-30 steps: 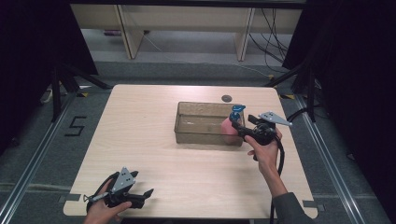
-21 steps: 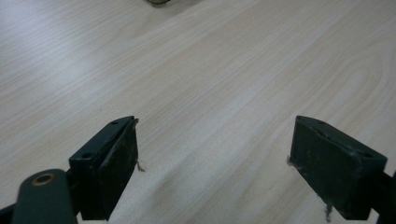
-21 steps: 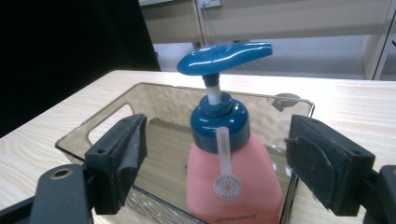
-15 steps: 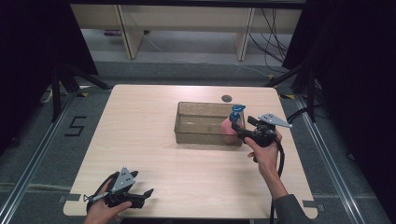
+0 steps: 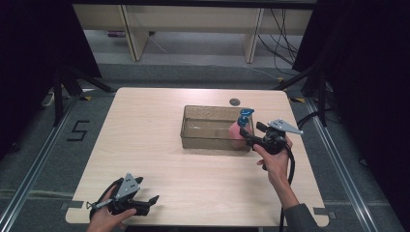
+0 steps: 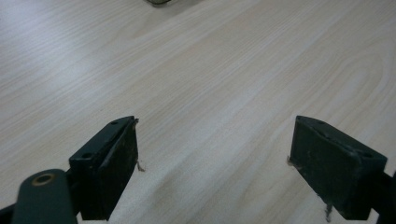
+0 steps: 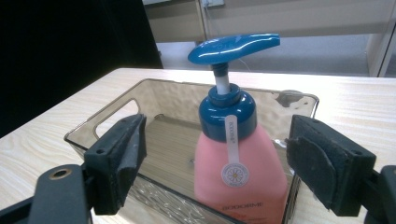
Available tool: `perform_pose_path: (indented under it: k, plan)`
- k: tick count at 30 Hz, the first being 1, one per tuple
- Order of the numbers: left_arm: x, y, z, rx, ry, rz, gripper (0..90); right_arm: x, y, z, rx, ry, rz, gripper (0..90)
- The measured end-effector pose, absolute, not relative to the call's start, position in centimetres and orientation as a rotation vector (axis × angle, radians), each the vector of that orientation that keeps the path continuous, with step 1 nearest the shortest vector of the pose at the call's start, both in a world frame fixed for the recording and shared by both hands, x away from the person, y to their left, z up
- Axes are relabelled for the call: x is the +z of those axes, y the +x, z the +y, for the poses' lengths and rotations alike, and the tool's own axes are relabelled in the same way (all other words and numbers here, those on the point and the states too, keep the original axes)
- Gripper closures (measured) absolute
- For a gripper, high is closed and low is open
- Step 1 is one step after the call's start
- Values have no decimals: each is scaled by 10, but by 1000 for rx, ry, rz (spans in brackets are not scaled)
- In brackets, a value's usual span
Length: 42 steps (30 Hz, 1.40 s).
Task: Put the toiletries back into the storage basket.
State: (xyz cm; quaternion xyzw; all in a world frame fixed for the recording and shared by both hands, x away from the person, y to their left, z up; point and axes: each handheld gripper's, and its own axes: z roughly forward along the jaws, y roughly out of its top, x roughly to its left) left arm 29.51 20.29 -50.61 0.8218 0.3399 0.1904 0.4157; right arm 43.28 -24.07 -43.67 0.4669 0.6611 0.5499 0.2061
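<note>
I see the right gripper (image 7: 215, 158) released, jaws wide beside the pump bottle (image 7: 236, 163) standing in the bin (image 7: 112, 121); left gripper (image 6: 215, 158) released over the table (image 6: 210, 70).

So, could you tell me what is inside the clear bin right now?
A pink pump bottle stands upright at one end of the clear bin; the bin floor beside it looks bare. The bottle's base is out of frame.

A lab or test room set up for recording: a plain wooden table (image 5: 159, 145) stands alone on grey carpet between floor rails (image 5: 29, 169), with black curtains (image 5: 34, 43) at both sides, tape marks and a "5" (image 5: 80, 130) on the floor, loose cables (image 5: 285, 29) behind, and bare pale shelving (image 5: 193, 19) along the back wall
</note>
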Motion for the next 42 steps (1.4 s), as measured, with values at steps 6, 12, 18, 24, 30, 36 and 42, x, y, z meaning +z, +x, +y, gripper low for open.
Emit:
perform_pose_path:
  k: [6,12,18,24,30,36,42]
  plan:
    - [-506,296,204,485,2081,846,150,-436,432,-243,1512,1261,1850,206]
    - [-506,295,203,478,2065,854,149,-434,429,-242,1499,1257,1868,202]
    - [-506,295,204,482,2084,845,150,-435,427,-241,1481,1247,1872,199]
    - [-506,295,204,481,2082,847,149,-433,424,-239,1511,1251,1873,197]
    - [-506,295,203,482,2074,854,149,-435,419,-238,1522,1248,1871,198]
    - [-506,296,205,493,2088,848,150,-437,412,-237,1516,1286,1882,198]
    - [-505,297,205,502,2096,840,150,-437,408,-239,1518,1246,1892,197]
